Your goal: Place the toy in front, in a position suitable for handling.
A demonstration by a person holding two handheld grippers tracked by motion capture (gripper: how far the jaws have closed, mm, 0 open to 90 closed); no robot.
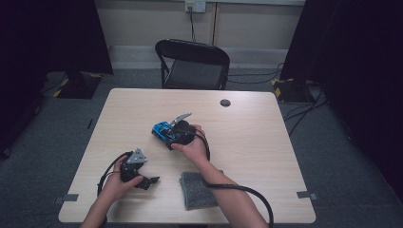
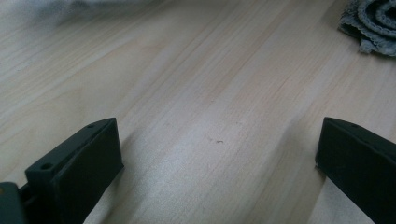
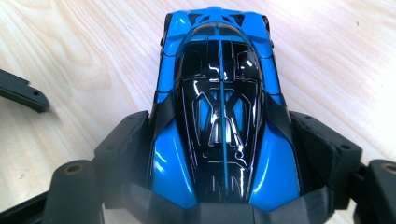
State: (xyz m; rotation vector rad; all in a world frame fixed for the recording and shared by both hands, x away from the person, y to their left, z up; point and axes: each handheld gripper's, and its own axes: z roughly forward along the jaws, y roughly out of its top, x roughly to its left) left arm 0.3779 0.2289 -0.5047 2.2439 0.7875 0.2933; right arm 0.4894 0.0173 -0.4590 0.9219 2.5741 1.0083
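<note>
A glossy blue and black toy car (image 3: 219, 93) sits nose-away between the jaws of my right gripper (image 3: 219, 140), whose pads press on both of its flanks. In the high view the car (image 1: 161, 129) is near the table's middle, just above the wood, with the right gripper (image 1: 167, 134) shut on it. My left gripper (image 1: 151, 181) rests low near the front left of the table. Its jaws stand wide apart over bare wood (image 2: 219, 154) with nothing between them. A grey cloth (image 1: 197, 190) lies just to the right of it, and its edge (image 2: 373, 23) appears at the top right of the left gripper view.
The light wooden table (image 1: 256, 142) has a small black round disc (image 1: 225, 102) near its far edge. A black folding chair (image 1: 192, 64) stands beyond that edge. Cables lie on the floor at the right (image 1: 304, 111).
</note>
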